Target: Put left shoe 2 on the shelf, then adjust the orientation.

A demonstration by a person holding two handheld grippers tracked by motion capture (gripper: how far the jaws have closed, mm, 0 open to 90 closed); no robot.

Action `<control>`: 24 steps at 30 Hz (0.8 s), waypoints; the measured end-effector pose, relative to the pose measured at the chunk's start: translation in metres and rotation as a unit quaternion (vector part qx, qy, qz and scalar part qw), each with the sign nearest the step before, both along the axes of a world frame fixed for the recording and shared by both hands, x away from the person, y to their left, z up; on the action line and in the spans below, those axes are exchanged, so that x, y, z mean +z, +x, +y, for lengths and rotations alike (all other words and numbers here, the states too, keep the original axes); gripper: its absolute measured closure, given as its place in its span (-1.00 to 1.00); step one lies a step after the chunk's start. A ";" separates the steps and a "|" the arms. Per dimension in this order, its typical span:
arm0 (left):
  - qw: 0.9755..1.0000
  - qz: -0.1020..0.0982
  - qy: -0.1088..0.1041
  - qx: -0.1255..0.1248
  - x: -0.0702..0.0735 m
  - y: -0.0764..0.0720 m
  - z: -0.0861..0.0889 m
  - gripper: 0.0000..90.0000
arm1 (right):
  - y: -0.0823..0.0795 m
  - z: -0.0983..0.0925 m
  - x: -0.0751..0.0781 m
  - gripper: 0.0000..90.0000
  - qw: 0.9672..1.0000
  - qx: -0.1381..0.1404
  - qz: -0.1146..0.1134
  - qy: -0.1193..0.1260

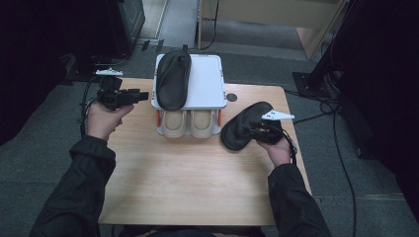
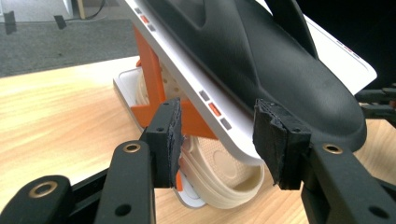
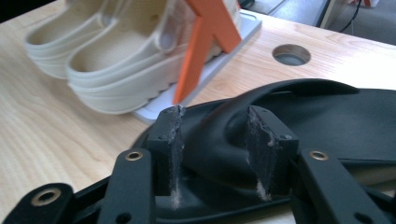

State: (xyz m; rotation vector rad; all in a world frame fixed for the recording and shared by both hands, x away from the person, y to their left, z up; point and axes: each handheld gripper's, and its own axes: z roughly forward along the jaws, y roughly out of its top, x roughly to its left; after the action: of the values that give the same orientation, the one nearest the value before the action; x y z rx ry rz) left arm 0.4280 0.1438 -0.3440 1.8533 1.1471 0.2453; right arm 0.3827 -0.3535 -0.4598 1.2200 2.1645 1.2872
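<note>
We see the wood table (image 1: 197, 182) w/ a white two-tier rack (image 1: 210, 81): one black shoe (image 1: 173, 79) lies on its top shelf, cream clogs (image 1: 190, 123) sit below. A 2nd black shoe (image 1: 242, 126) lies on the table right of the rack. Right gripper (image 3: 215, 135) is spread, jaws straddling that shoe's strap, pads not pressing. Left gripper (image 2: 217, 135) is spread too, empty, near the rack's edge.
</note>
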 end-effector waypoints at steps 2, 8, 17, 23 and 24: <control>1.000 0.001 0.001 -0.001 -0.003 -0.002 0.001 0.16 | 0.006 -0.002 -0.005 0.16 1.000 0.005 0.001 -0.007; 1.000 0.000 -0.004 0.001 -0.014 -0.010 0.002 0.14 | 0.014 0.000 -0.016 0.07 1.000 0.026 0.002 -0.017; 1.000 0.004 -0.008 -0.010 -0.039 -0.030 -0.001 0.10 | 0.021 0.006 -0.026 -0.08 0.998 0.045 -0.015 -0.033; 1.000 0.004 -0.021 -0.014 -0.050 -0.038 0.002 0.10 | 0.022 0.008 -0.028 0.00 0.999 0.043 -0.008 -0.024; 1.000 0.004 -0.019 -0.013 -0.050 -0.038 0.002 0.10 | 0.021 0.008 -0.027 0.04 0.999 0.043 -0.006 -0.024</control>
State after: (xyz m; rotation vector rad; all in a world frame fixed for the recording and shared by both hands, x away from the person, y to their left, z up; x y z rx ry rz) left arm 0.3902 0.1454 -0.3939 1.8369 1.1245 0.1996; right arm 0.4038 -0.3454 -0.4872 1.1094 2.2476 1.2656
